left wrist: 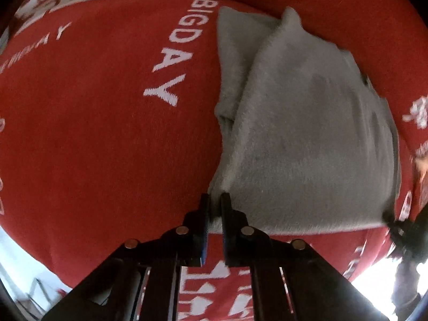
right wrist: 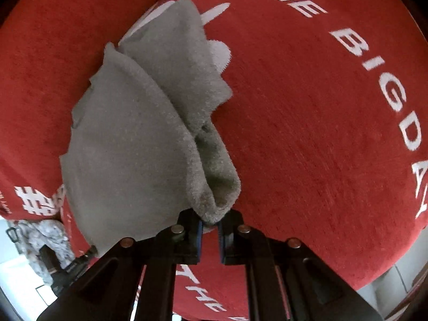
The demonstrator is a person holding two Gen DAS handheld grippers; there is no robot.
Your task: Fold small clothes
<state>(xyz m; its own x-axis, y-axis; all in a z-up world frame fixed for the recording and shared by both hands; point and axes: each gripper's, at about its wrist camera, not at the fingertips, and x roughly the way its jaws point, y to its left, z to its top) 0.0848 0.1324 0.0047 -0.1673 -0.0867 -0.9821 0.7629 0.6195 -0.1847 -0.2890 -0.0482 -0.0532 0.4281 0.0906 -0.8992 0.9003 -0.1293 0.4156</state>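
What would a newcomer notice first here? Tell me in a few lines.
First the grey cloth, a soft small garment lifted over the middle of the scene and partly doubled over itself. Each near corner is pinched: the left hand-held gripper holds one, the right hand-held gripper the other. Beneath it all lies the bright red cover with big white "THE BIG DAY" lettering.

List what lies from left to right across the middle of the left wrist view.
White "BIGDAY" lettering on the red woven cloth → fuzzy grey folded garment → white printed character on the red cloth at the right edge.
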